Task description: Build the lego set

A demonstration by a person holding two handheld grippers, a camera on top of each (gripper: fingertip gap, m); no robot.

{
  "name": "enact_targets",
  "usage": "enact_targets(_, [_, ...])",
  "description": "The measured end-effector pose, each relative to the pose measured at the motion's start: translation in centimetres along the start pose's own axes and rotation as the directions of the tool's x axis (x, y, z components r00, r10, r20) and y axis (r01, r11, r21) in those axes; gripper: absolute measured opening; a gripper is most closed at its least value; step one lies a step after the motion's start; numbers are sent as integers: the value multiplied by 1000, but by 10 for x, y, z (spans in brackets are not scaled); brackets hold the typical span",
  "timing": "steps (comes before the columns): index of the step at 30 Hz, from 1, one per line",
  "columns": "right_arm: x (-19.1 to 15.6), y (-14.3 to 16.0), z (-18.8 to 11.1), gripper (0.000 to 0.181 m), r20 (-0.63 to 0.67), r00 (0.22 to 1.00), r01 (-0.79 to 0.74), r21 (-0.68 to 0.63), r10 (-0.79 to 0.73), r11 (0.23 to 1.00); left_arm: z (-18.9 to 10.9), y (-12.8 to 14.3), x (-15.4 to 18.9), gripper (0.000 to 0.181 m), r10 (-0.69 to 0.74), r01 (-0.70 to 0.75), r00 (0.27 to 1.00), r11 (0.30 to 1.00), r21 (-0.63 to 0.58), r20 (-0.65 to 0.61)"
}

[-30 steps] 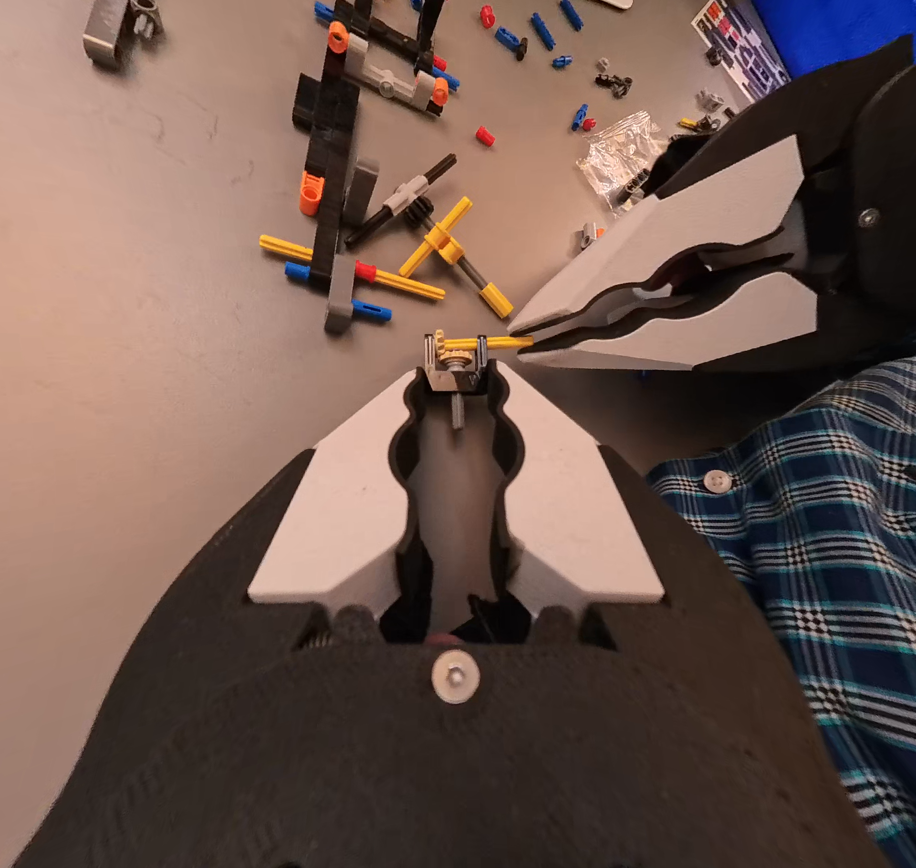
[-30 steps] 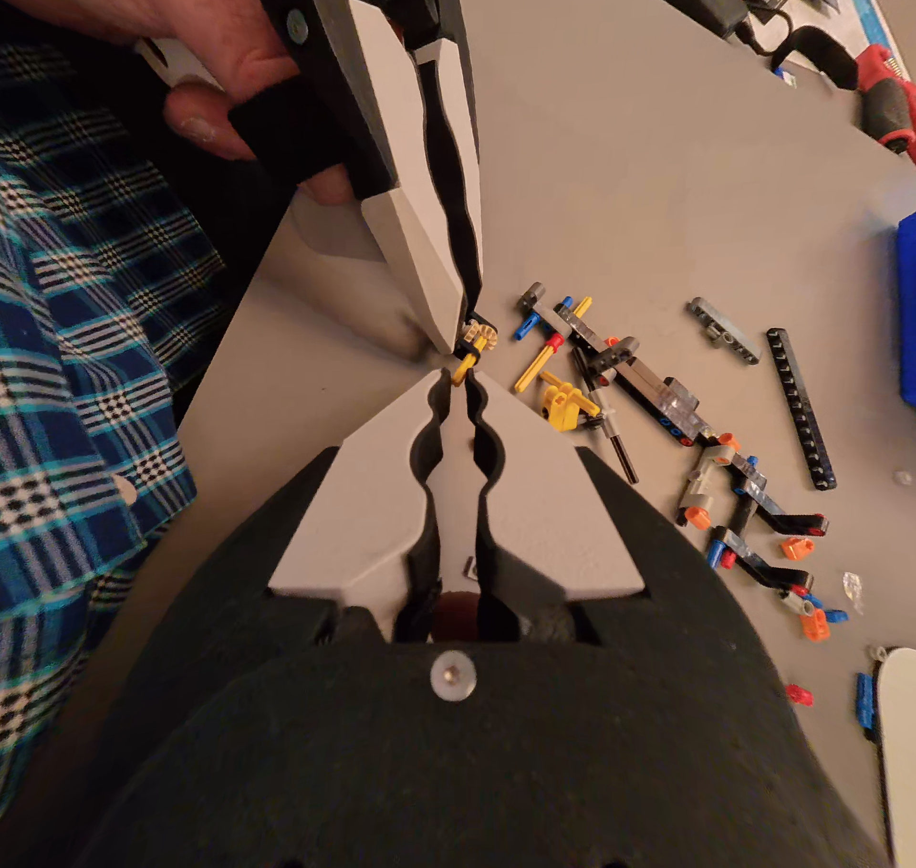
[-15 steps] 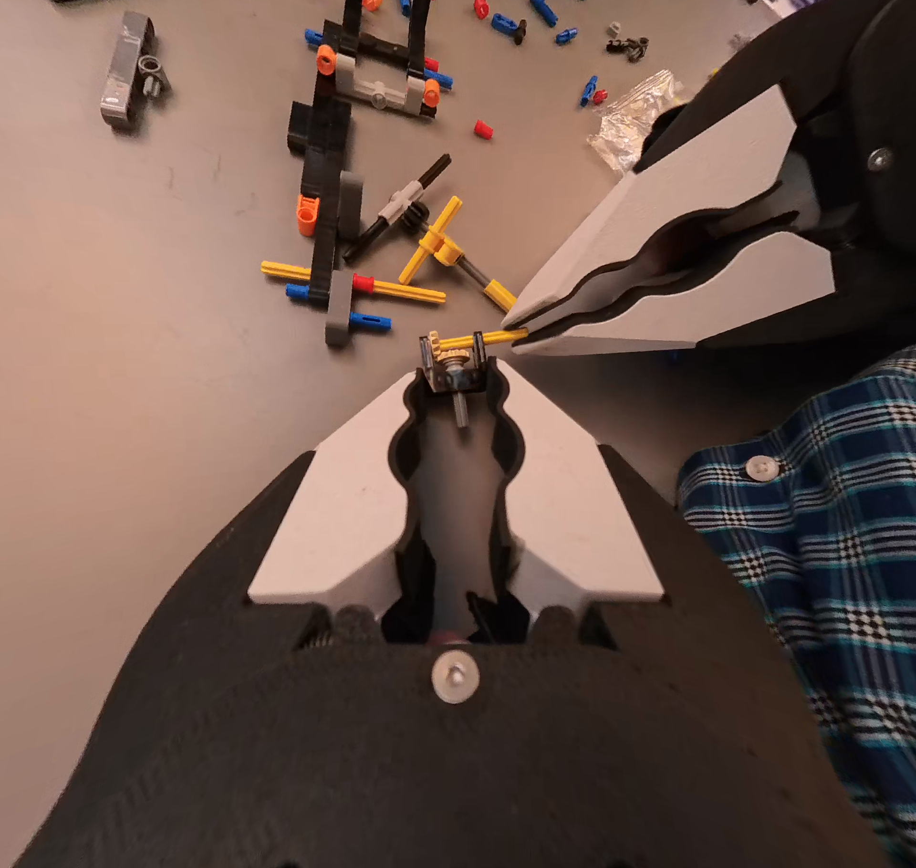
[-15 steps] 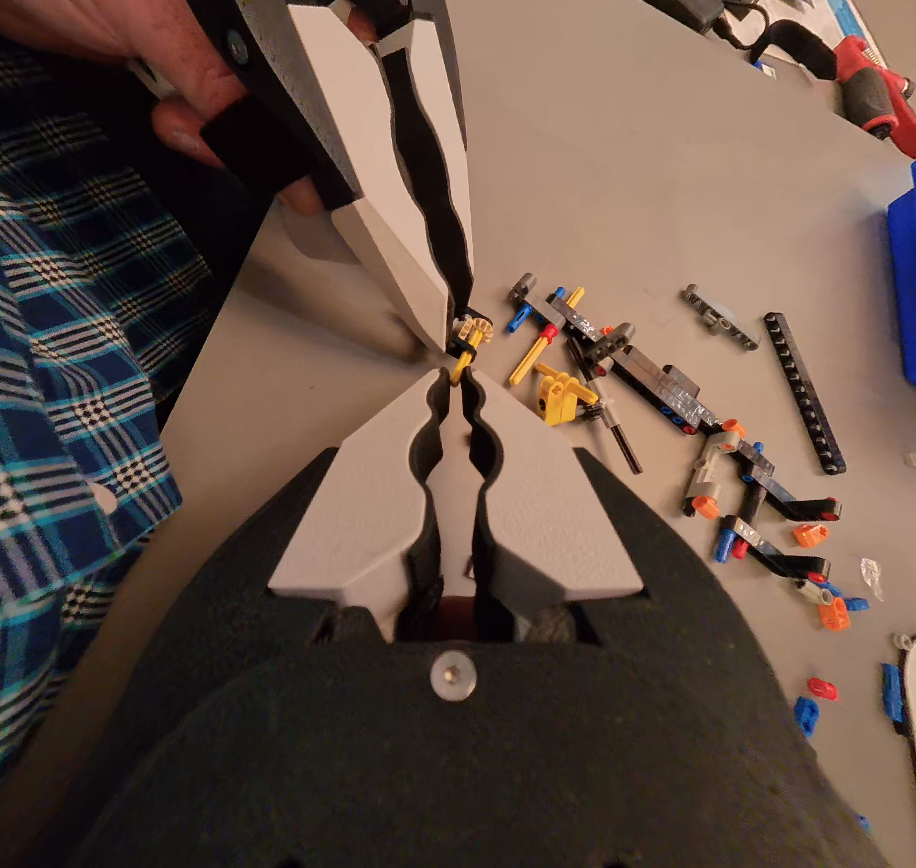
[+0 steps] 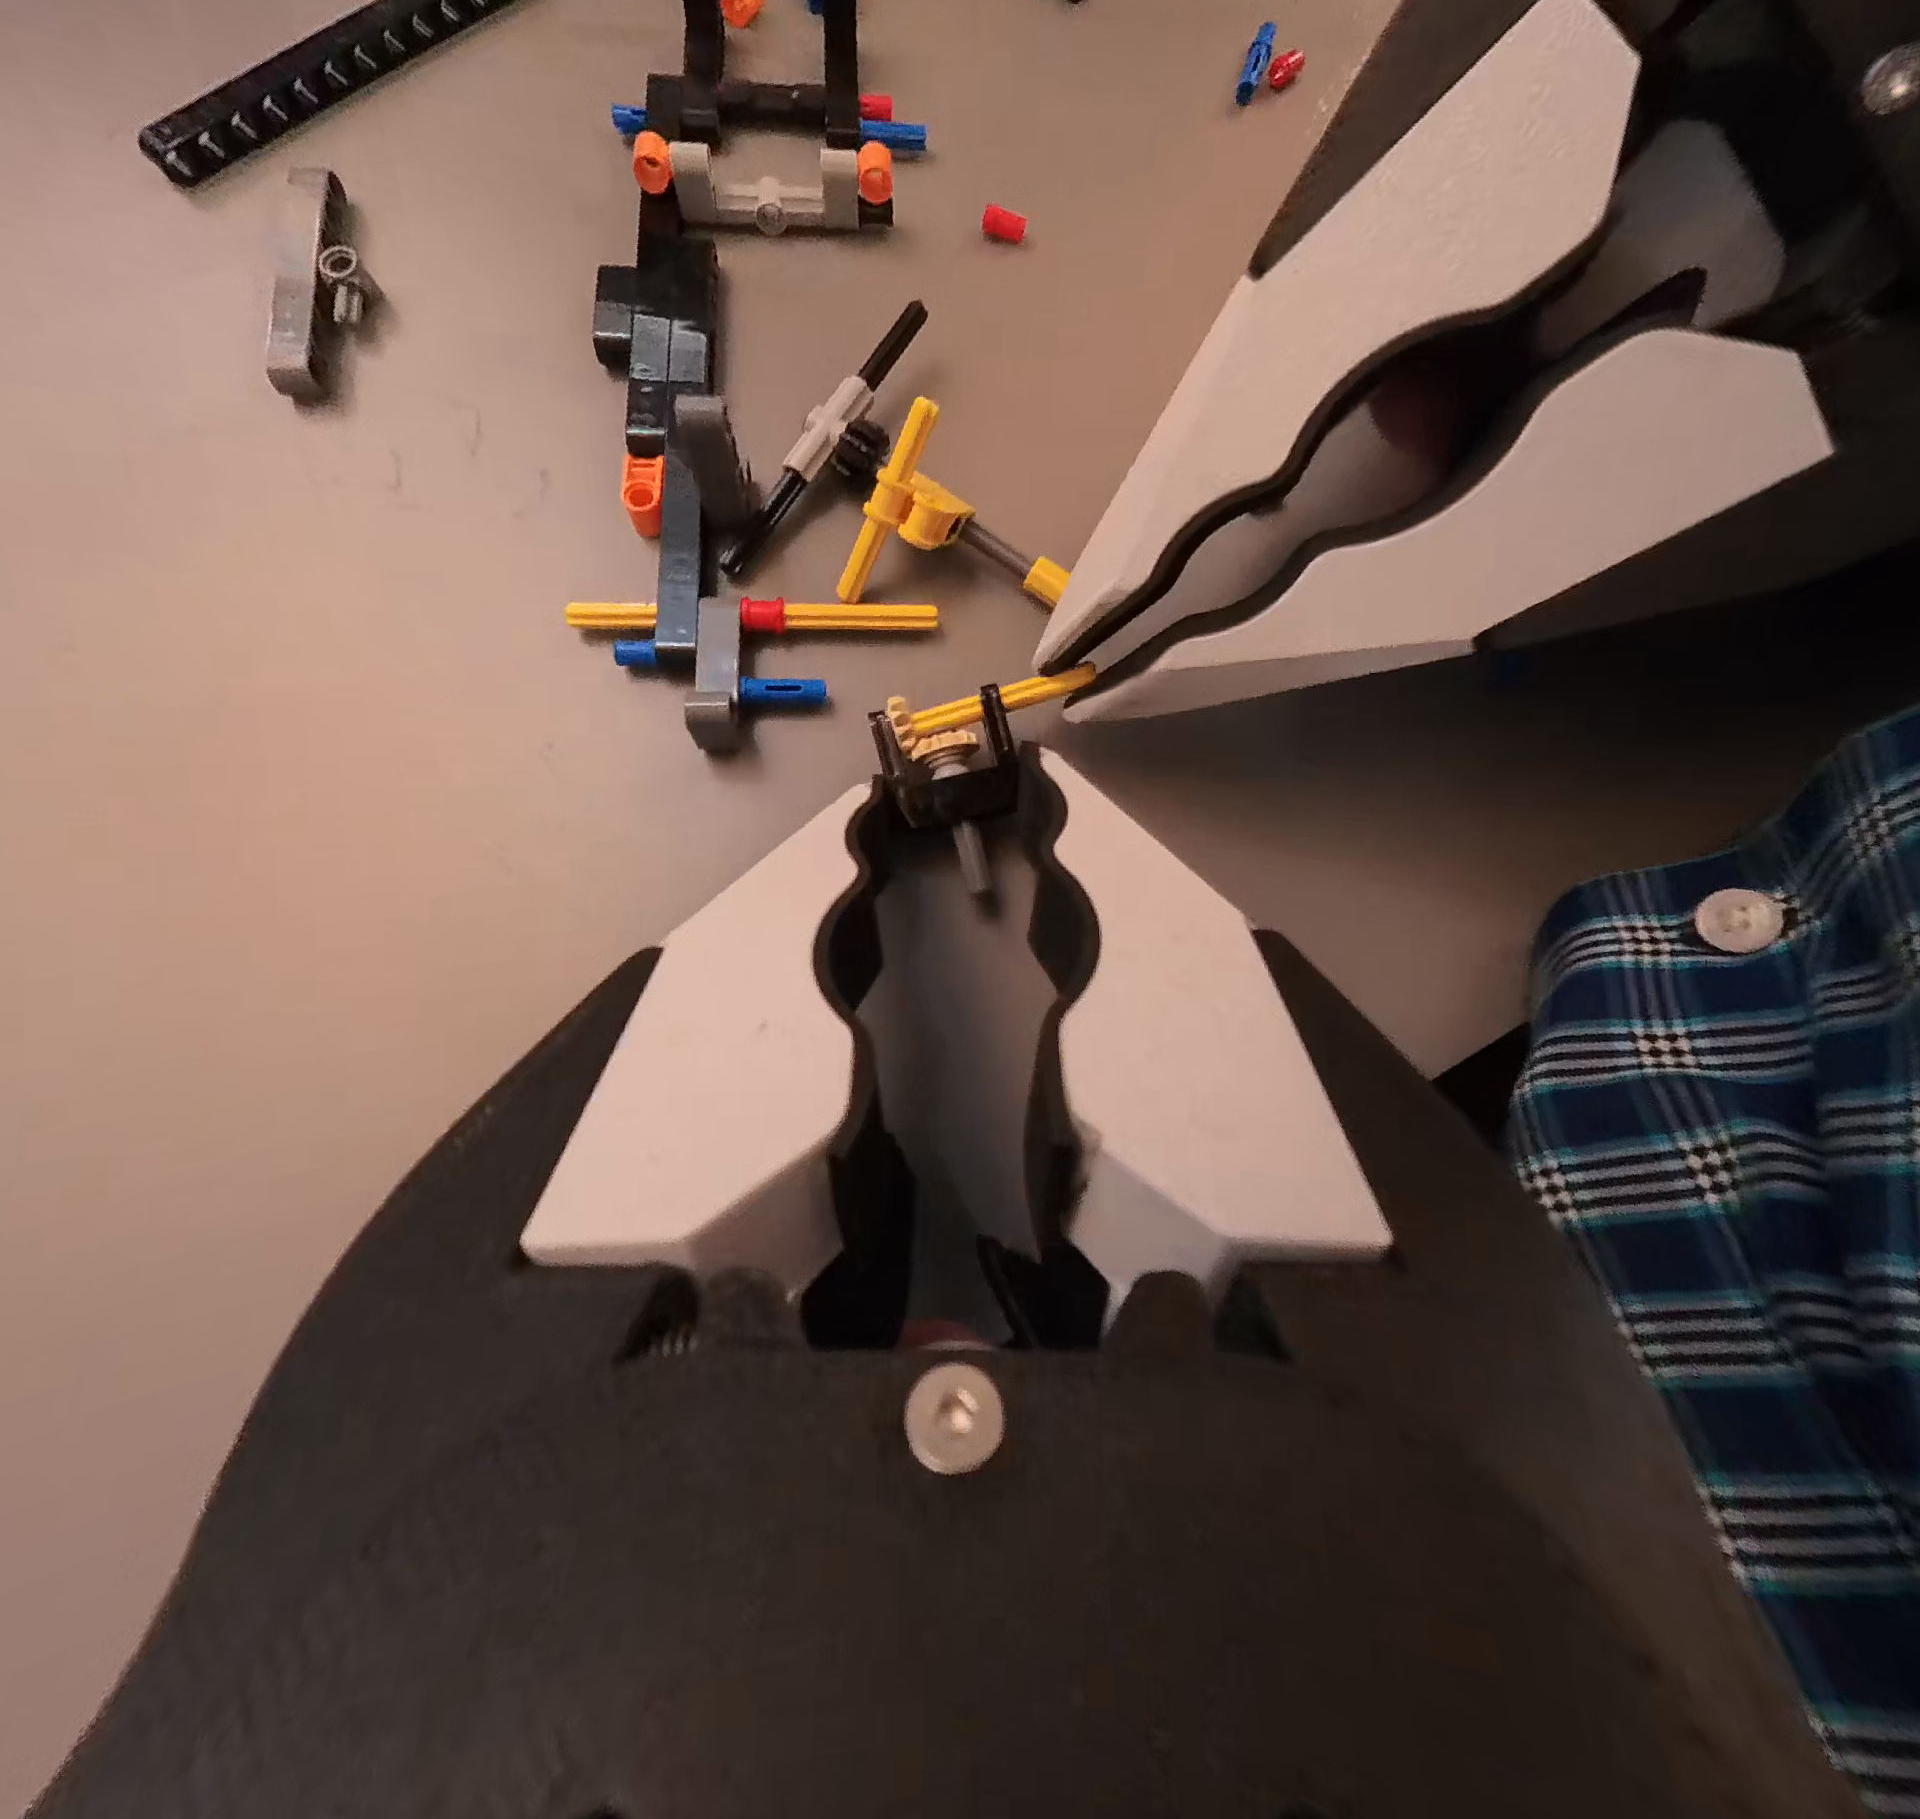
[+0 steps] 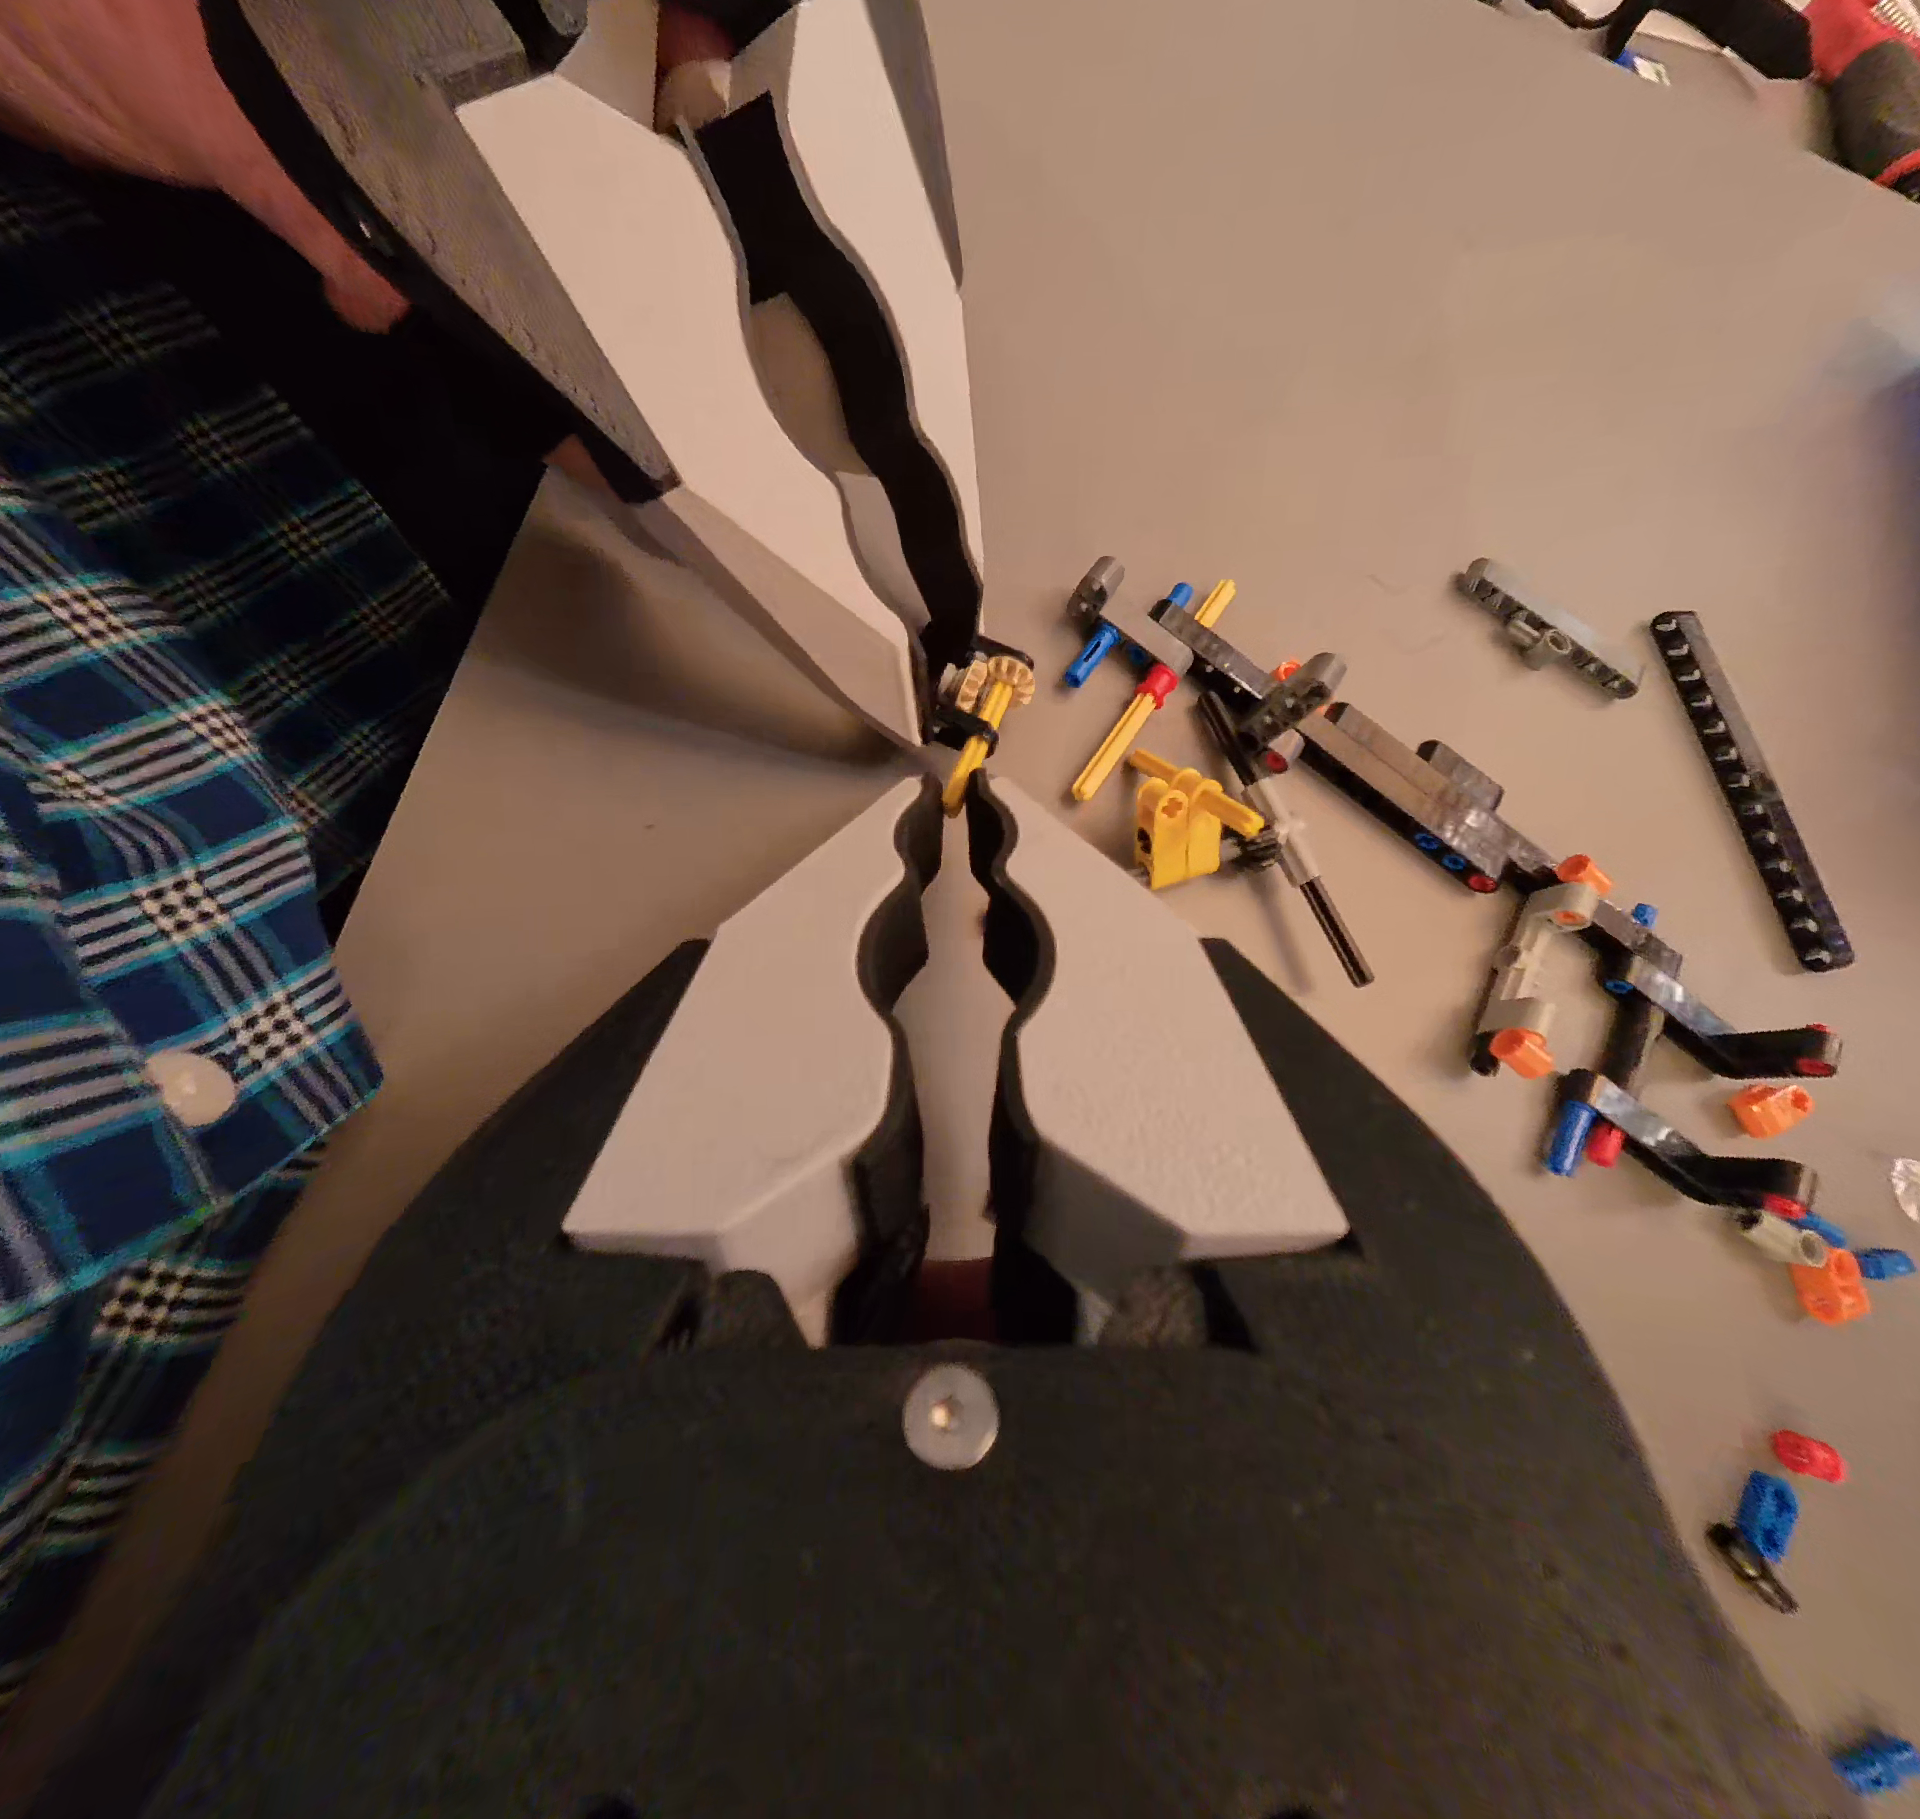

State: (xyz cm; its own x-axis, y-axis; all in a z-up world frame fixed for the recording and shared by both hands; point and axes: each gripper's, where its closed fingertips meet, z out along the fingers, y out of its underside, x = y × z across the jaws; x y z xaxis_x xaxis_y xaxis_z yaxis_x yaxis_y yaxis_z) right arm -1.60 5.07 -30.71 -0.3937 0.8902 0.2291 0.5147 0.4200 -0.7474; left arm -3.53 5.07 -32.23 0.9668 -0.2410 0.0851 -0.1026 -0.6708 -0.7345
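While the grey table (image 5: 260, 834) carries my half-built black-and-grey frame (image 5: 681, 335) and loose pins, my left gripper (image 5: 951, 782) pinches the small black gearbox bracket (image 5: 951, 782) with its tan gears (image 5: 920, 725). My right gripper (image 6: 956, 798) is pressed onto the thin yellow axle (image 6: 971, 746), which since a second ago has tilted and now runs through both bracket walls, so the seating looks nearly done.
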Motion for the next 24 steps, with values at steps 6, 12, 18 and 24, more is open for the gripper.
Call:
enact_targets(6, [1, 2, 3, 3, -52, 987, 150, -54, -153, 987, 0, 1, -2, 21, 14, -13, 1000, 999, -49, 15])
enact_targets(12, [2, 2, 4, 2, -21, 995, 92, -36, -93, 995, 0, 1, -3, 21, 17, -15, 999, 999, -41, 36])
enact_targets(18, [4, 4, 2, 2, 2, 997, 83, -20, -83, 996, 0, 1, 0, 28, -22, 21, 999, 999, -49, -25])
enact_targets(24, [4, 4, 4, 1, 5, 997, 73, -21, -73, 997, 1, 1, -1, 29, -35, 35, 999, 998, -54, -7])
